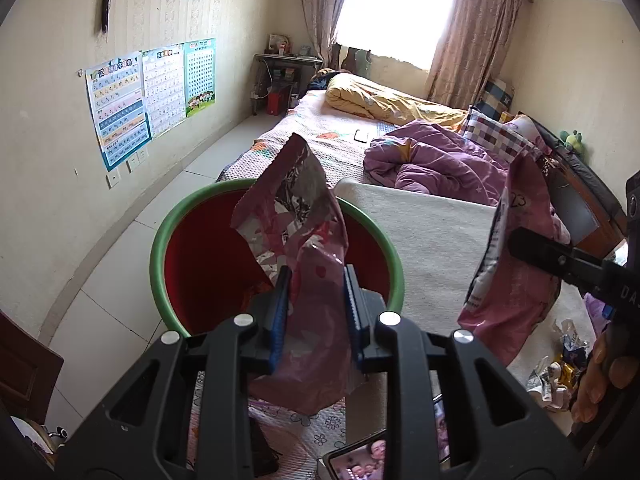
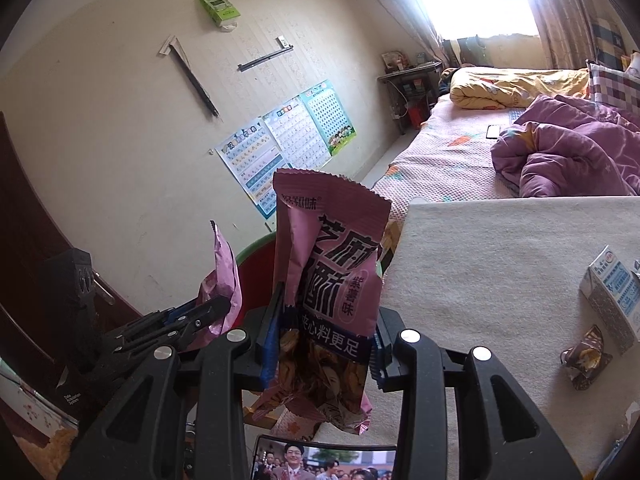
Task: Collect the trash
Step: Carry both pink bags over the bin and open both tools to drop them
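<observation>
My left gripper (image 1: 316, 280) is shut on a crumpled pink snack wrapper (image 1: 296, 216) and holds it over a red bin with a green rim (image 1: 176, 216). My right gripper (image 2: 326, 312) is shut on a pink snack bag with black Chinese lettering (image 2: 332, 260), held upright beside the bin (image 2: 256, 252). The right gripper and its bag also show in the left wrist view (image 1: 516, 248), and the left gripper in the right wrist view (image 2: 212, 308). More trash lies on the white cloth: a crushed milk carton (image 2: 616, 292), a brown wrapper (image 2: 586, 356) and a heap of wrappers (image 1: 560, 364).
A white-cloth-covered table (image 1: 432, 236) stands next to the bin, in front of a bed (image 1: 340, 140) with a purple quilt (image 1: 436, 160) and a yellow quilt. A phone (image 1: 360, 456) plays video below the grippers. A brown door (image 2: 36, 232) is at left.
</observation>
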